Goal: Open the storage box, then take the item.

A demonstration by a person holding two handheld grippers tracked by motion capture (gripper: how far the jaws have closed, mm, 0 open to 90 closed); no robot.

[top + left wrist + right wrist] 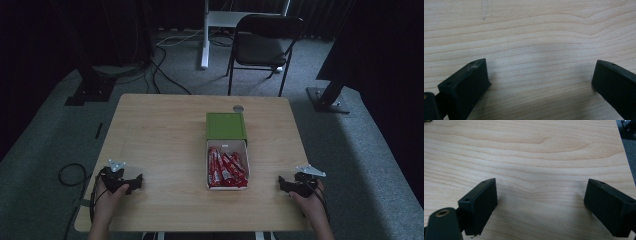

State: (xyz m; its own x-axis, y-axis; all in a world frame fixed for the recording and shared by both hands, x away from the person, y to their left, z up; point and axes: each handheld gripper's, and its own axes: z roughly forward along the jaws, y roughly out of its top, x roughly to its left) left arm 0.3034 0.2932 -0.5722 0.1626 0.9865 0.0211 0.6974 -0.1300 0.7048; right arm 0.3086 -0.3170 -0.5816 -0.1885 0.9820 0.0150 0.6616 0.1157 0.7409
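Observation:
A white open box point(227, 186) full of several red snack packets point(227, 168) lies in the middle of the wooden table point(160, 140), with its green lid or sleeve point(226, 126) just behind it. My left gripper point(134, 183) rests at the table's front left, held by a hand, well left of the box. My right gripper point(283, 184) rests at the front right, on the other side of the box. Both stand open over bare wood: the left gripper point(540, 75) and the right gripper point(540, 195) have nothing between their jaws.
A small round grey disc point(238, 108) lies near the table's far edge behind the green lid. A black chair point(264, 44) and a white stand point(205, 35) are on the floor beyond the table. Cables point(70, 175) trail on the floor at left.

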